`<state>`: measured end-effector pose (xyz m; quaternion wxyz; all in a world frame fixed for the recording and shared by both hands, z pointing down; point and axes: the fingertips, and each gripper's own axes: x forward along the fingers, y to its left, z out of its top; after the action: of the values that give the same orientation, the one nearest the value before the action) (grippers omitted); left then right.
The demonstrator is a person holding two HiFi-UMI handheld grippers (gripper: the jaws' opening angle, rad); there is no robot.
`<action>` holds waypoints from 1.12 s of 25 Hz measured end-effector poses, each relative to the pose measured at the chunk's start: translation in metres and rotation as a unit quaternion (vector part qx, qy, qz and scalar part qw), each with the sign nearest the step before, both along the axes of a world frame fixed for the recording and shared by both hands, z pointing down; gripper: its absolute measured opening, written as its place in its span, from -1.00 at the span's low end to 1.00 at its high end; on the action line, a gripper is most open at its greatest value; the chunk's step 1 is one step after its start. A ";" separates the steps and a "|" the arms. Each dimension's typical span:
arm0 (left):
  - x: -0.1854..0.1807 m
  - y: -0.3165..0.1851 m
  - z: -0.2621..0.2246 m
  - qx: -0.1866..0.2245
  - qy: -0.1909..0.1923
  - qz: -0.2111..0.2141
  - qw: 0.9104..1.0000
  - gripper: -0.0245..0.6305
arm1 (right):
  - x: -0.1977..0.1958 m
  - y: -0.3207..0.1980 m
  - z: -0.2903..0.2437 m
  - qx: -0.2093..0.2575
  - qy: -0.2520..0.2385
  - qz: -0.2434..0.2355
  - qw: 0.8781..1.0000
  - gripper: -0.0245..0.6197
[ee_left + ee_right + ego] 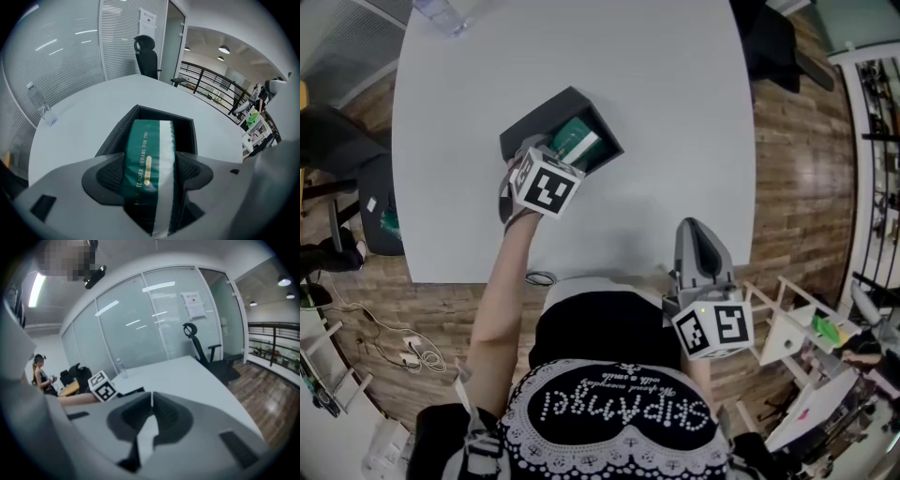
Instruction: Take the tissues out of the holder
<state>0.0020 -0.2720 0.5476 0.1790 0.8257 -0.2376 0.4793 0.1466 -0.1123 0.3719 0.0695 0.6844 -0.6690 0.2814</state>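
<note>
Tissues [146, 157] look soft and light; left claw [150, 174] squeezes their middle, centre frame. Right claw [151, 401] is closed, empty.

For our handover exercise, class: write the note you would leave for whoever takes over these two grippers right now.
Left gripper: shut on the green tissue pack.
Right gripper: shut, empty, by the near edge of the white table.
The pack's far end sits inside the black holder, which is on the table.
Done: pack gripped.
Left: lift it clear of the holder.
</note>
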 end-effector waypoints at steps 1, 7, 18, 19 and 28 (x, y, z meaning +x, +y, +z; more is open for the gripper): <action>0.000 0.000 0.000 0.002 0.001 0.000 1.000 0.14 | 0.000 0.000 0.000 0.000 0.000 0.000 1.000 -0.81; 0.000 -0.003 0.001 0.021 0.001 0.001 1.000 0.13 | 0.003 0.003 0.000 0.002 0.003 0.005 1.000 -0.81; 0.001 -0.002 0.000 0.033 0.003 0.004 0.999 0.11 | 0.008 0.012 -0.002 0.007 0.004 0.006 1.000 -0.81; 0.001 -0.002 0.000 0.031 0.004 0.006 0.999 0.11 | 0.008 0.013 -0.002 0.007 0.005 0.007 1.000 -0.81; 0.000 0.003 -0.025 0.066 0.011 0.027 0.997 0.11 | 0.011 0.013 -0.003 0.011 0.004 0.011 1.000 -0.81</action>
<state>0.0016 -0.2686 0.5223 0.1141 0.8468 -0.2444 0.4584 0.1573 -0.0992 0.3693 0.0615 0.6937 -0.6642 0.2718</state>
